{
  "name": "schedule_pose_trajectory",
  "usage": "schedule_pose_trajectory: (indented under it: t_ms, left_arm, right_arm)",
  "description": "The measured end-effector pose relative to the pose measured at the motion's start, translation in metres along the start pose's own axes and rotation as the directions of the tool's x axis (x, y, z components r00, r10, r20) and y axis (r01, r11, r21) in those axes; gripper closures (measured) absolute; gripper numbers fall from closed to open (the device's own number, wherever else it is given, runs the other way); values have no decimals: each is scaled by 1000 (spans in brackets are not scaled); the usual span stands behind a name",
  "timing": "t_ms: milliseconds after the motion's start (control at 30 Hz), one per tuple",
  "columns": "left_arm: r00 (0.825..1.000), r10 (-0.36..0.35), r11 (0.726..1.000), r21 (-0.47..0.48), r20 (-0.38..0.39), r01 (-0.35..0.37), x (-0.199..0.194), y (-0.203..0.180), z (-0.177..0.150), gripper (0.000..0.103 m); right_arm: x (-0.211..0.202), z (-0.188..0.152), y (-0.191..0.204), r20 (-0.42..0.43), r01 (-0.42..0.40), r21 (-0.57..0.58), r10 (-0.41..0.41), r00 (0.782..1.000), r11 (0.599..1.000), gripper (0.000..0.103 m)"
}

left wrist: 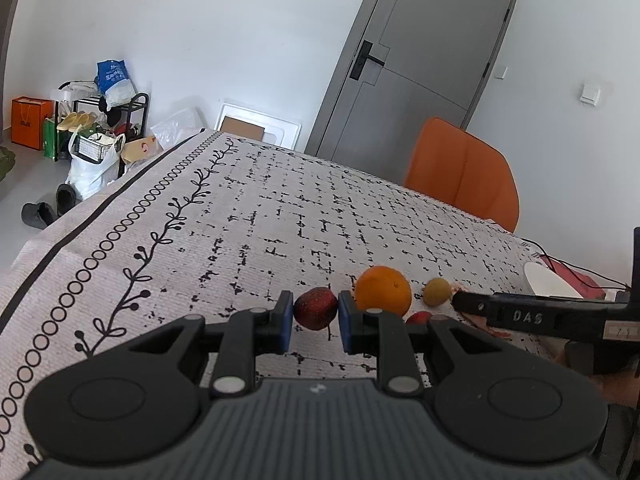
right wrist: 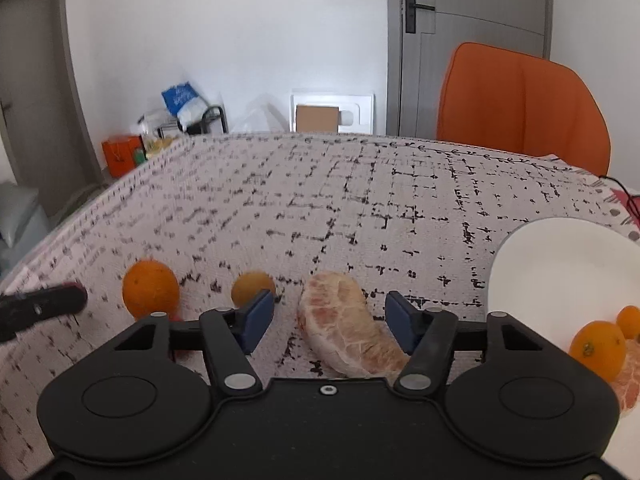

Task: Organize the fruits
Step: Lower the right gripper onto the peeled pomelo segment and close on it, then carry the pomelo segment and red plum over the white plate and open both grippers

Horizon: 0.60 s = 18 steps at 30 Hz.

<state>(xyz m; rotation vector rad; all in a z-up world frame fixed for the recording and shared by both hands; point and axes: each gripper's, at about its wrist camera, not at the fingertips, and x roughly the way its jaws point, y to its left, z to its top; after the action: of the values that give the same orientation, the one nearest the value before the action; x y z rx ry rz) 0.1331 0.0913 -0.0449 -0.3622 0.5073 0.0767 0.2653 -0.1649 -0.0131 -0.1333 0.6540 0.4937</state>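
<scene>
Fruits lie across my patterned tabletop (left wrist: 240, 208). My left hand-held gripper (left wrist: 315, 317) is clamped on a dark red fruit (left wrist: 316, 307); right of it sit an orange (left wrist: 383, 290) and a small yellow fruit (left wrist: 437, 291). My right hand-held gripper (right wrist: 330, 322) is spread wide around a peeled pomelo segment (right wrist: 348, 324). Farthest right, a white plate (right wrist: 560, 264) holds more fruit.

Patterned tablecloth (right wrist: 320, 200) carries orange (right wrist: 150, 289), pomelo segment (right wrist: 352, 328), white plate (right wrist: 560, 256).

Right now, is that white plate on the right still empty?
No, the white plate already holds two oranges and a peeled citrus piece at its near edge.
</scene>
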Motion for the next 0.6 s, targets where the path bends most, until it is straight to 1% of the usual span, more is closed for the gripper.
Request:
schedule_pose_trajectory:
  t_ms: [67,133,167,200,233,267,400,600]
  left_arm:
    - [1000,-3,1000,2,0,3,-1,-1,-1,81]
    - [1000,-4,1000,8,1,4,-2,-3,-1,81]
    - [1000,-5,1000,10,2,5,-3,-4,-1,81]
    - [1000,-7,1000,11,1,6,-3,-5,0,81]
    - [1000,-8,1000,12,1,8,-3,-6,0,81]
    - [1000,-10,1000,13,2,10,-4,-7,0,81]
    - [1000,-16,999,33,7,15,-8,-15,4,81]
    - [999,-34,997,73,31,32,-16,-32,10,81]
  right_arm:
    - [1,-2,3,-22,0,-6,-1,1000,1000,44]
    - [-2,-4,4,-23,-5,-13,5,1000,1000,47]
    - [-4,-5,5,-24,-8,-18,8,1000,1000,51]
    - [-6,-6,5,-24,-12,-19,12,1000,1000,62]
    - [-7,-7,6,-28,-15,-18,15,1000,1000,67]
    - [-8,-9,5,-31,-28,-12,28,999,1000,67]
    - [-18,-13,2,-1,-60,23,60,998,998,68]
    - [-47,-13,-3,90,-78,62,73,993,995,68]
